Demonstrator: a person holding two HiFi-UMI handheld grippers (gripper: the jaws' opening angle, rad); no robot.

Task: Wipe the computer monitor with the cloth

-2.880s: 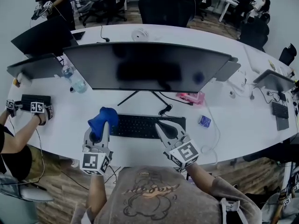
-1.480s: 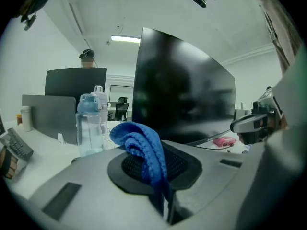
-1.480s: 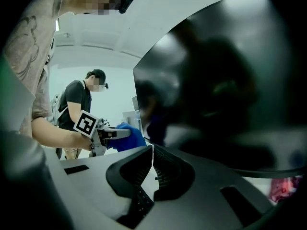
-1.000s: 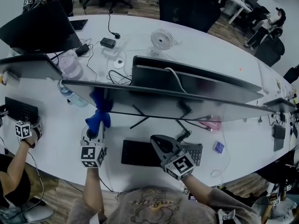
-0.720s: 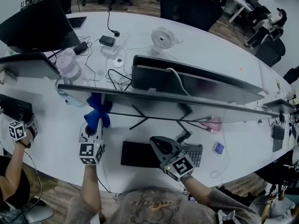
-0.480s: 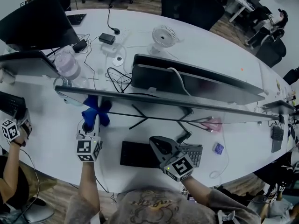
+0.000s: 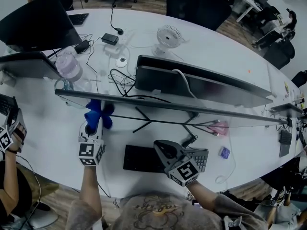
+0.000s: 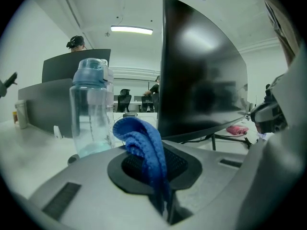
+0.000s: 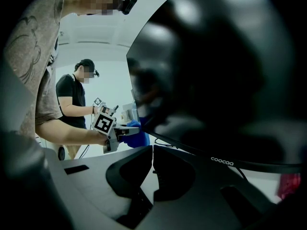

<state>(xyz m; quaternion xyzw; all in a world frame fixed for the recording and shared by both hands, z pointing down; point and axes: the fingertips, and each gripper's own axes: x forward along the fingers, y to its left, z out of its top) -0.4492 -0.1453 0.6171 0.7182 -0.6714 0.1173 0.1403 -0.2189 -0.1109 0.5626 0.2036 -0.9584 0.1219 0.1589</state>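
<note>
The wide dark monitor (image 7: 192, 110) shows edge-on from above in the head view. My left gripper (image 7: 91, 127) is shut on a blue cloth (image 7: 98, 113) and holds it up at the left end of the screen. In the left gripper view the cloth (image 8: 144, 150) sticks up from between the jaws, with the screen (image 8: 201, 80) just to its right. Whether the cloth touches the glass is unclear. My right gripper (image 7: 162, 146) hovers over the keyboard (image 7: 136, 158), shut and empty. Its own view shows the screen (image 9: 225, 80) close overhead and the cloth (image 9: 136, 137) at the lower left corner.
A clear water bottle (image 7: 67, 70) stands just beyond the monitor's left end, seen close in the left gripper view as bottle (image 8: 91, 111). A second monitor (image 7: 201, 86), cables and a small fan (image 7: 167, 35) lie behind. A neighbour's arm with a gripper (image 7: 8, 134) is at the left edge.
My left gripper and the cloth have shifted slightly left along the screen's left end. The right gripper has stayed put. The neighbour's gripper has moved left.
</note>
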